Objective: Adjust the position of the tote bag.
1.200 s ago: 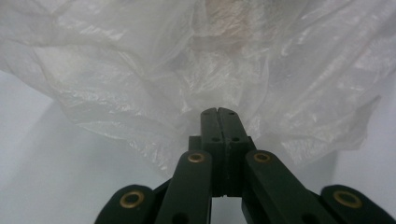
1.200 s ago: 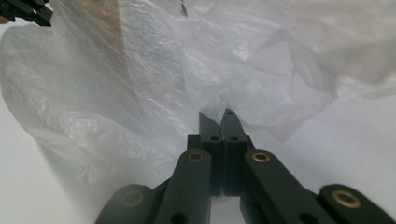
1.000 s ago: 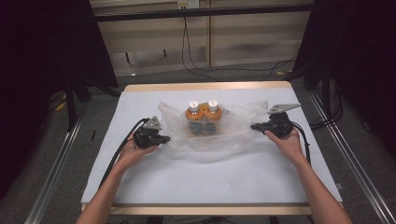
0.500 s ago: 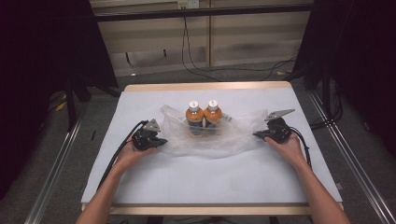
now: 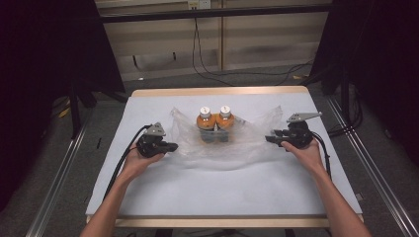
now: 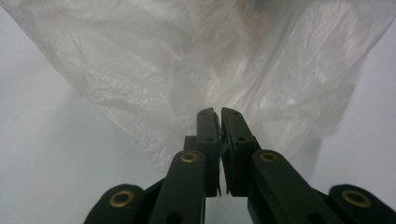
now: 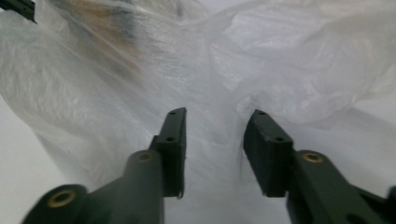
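Lying spread across the middle of the table [image 5: 148,207], nearer its far edge, a thin clear plastic bag [image 5: 247,148] is seen with two orange bottles [image 5: 216,122] standing upright side by side, touching, within its folds. The left gripper [image 5: 170,146] is at the bag's left end, its jaws all but closed, with the film [image 6: 187,84] apparently pinched at their tips. The right gripper [image 5: 271,139] is at the bag's right end; its jaws have just been opening and stand well apart, with loose film [image 7: 215,154] lying between them but not pressed by either pad.

The bag is judged to be very light, soft and slippery, easily crumpled and stretched, and liable to slide out of a shallow pinch. A hold is best taken on a gathered fold near an end or the rim, several layers deep, not on a single taut sheet. The bottles are judged heavier and likely to topple if the film beneath is tugged sharply.
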Available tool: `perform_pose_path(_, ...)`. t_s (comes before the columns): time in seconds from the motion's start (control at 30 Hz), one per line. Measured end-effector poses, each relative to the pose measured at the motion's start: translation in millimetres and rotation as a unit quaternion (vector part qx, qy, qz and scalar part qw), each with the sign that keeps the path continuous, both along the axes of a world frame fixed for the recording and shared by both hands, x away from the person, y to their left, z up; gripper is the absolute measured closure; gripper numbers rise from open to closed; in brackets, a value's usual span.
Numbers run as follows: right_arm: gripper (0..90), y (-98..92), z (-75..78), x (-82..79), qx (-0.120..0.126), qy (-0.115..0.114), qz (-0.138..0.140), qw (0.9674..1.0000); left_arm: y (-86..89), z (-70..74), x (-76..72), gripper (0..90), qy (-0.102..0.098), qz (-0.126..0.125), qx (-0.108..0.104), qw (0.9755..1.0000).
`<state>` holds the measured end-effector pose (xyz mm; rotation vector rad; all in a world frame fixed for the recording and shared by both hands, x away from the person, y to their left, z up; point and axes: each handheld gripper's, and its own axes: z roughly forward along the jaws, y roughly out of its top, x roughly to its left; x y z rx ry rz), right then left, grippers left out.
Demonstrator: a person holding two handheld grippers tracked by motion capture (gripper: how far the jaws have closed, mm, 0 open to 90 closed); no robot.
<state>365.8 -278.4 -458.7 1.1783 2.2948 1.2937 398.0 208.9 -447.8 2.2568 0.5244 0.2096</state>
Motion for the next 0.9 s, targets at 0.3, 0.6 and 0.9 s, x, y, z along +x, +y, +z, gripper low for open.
perform_pose_path(0.3, 43.9, -7.6, 32.7, -19.8, 0.015, -0.048, -0.020, 0.9986, 8.9, 32.3, -7.6, 74.0, -0.034, 0.010, -0.055, 0.9978)
perform_pose_path(0.6, 84.1, 12.7, 46.4, -3.3, 0.022, -0.054, 0.015, 0.9982, -23.5, 61.1, 13.8, 82.4, -0.050, 0.002, -0.095, 0.9942)
perform_pose_path(0.9, 90.0, 54.2, 62.2, 36.0, 0.025, -0.061, 0.053, 0.9964, -50.1, 62.3, 46.4, 86.2, -0.023, 0.025, -0.108, 0.9936)
